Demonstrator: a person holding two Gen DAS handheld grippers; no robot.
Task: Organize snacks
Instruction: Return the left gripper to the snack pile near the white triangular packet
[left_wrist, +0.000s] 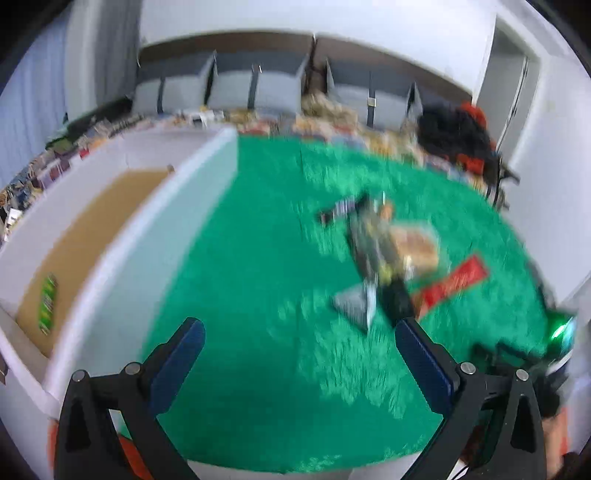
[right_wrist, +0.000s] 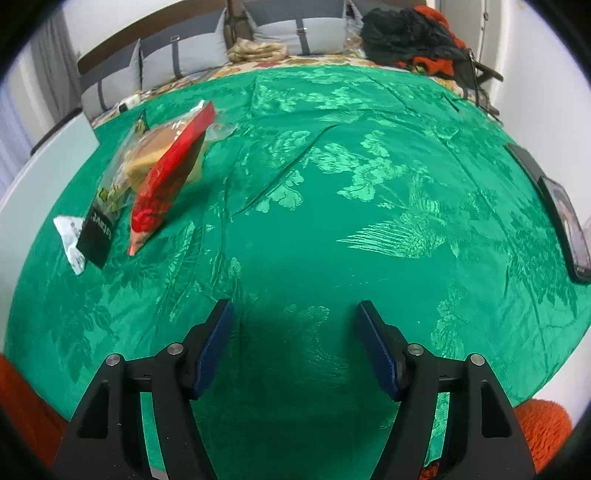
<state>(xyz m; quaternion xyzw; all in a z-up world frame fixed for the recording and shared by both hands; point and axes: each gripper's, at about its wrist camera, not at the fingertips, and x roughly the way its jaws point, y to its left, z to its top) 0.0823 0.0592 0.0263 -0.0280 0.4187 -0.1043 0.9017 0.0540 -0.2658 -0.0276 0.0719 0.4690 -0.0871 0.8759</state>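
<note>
With both the left gripper (left_wrist: 299, 343) and right gripper (right_wrist: 295, 328) spread empty, we risk snagging several overlapping snack packets (right_wrist: 147, 177) at once (the left view is blurred).

Green floral-patterned cloth (right_wrist: 332, 229), red snack packet (right_wrist: 166, 181), white box (left_wrist: 122, 236) with brown floor.

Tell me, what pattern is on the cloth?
Green cloth with woven flowers and birds; right wrist view shows it best.

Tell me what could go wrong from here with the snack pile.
The red foil packet leans on the clear bag of biscuits, so grabbing one may drag the other. The left view is motion-blurred, so aiming the open left hand-held gripper at the pile is uncertain.
</note>
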